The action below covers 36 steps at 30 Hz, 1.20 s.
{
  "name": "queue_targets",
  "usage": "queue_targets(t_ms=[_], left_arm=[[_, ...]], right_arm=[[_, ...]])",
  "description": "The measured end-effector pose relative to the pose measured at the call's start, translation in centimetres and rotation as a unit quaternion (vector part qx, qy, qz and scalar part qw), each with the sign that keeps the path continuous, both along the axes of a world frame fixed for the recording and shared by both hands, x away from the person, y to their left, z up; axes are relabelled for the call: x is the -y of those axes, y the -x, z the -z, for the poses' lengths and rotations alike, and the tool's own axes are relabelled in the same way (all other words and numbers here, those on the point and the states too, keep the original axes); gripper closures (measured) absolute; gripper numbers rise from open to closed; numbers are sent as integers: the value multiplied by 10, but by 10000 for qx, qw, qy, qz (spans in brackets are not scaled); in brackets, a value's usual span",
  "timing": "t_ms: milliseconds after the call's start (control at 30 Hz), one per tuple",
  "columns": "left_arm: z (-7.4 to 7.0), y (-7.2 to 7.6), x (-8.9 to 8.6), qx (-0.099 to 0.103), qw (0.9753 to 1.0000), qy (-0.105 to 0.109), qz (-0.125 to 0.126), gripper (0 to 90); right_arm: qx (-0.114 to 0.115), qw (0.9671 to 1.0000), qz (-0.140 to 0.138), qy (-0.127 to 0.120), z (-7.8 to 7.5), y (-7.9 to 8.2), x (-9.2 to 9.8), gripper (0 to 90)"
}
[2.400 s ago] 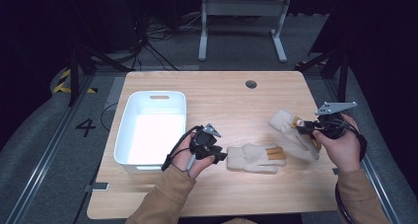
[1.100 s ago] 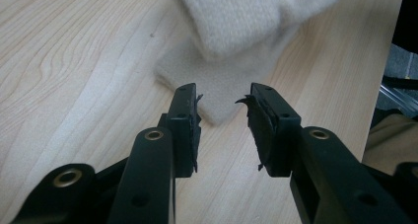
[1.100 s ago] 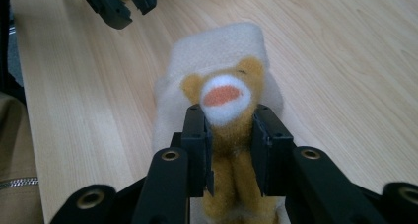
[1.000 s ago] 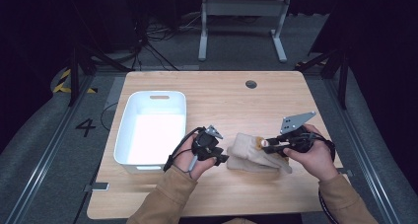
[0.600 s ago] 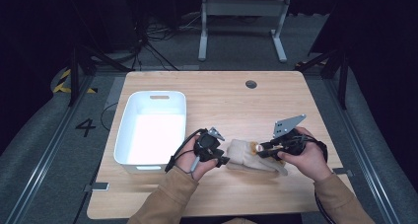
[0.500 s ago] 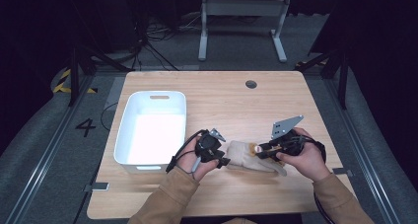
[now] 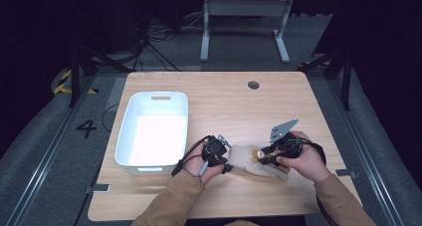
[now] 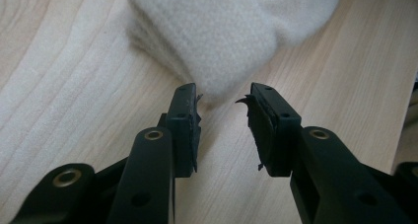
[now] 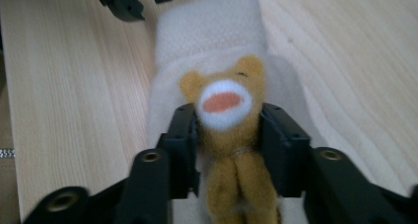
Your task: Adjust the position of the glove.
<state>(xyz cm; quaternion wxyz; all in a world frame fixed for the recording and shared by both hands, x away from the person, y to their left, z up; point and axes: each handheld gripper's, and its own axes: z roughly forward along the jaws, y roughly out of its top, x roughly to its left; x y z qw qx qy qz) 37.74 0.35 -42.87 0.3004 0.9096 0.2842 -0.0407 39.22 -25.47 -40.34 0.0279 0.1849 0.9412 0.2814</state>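
Dark floor surrounds my wooden table [image 7: 214, 91], with a white tub [image 7: 153, 129] at its left. From above, my hands cover much of the cream sock [image 7: 245, 158] lying near the front edge. Through the left gripper [image 8: 224, 98] view, the jaws stand released, the sock's rounded end just beyond them. Through the right gripper [image 9: 226, 130] view, the jaws clench the sock's brown end atop the cream part; 2.4 seconds ago I held it lifted farther right.
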Motion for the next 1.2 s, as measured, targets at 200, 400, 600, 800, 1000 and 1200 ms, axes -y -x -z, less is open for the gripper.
queue_targets(t_ms=[200, 400, 600, 800, 1000, 1200], left_arm=[[3, -1, 3, -20, 10000, -56, 12, 635], [1, -3, 7, 0, 10000, -76, 46, 635], [-1, -6, 8, 28, 10000, -47, 24, 630], [-2, -6, 10, 14, 10000, -71, 49, 631], [-3, -7, 11, 20, 9999, -82, 61, 630], [-2, -6, 12, 7, 9999, -78, 74, 626]], right_arm=[[169, 9997, 150, 108, -8, 5, 6, 452], [142, 9984, 317, 437, -14, 10, 24, 476], [-44, 9962, 536, 678, -10, 13, 36, 408], [-199, 9941, 474, 955, -5, 15, 42, 503], [-336, 9918, 407, 1166, 0, 16, 44, 537], [-410, 9908, 401, 1228, 10, 12, 46, 530]])
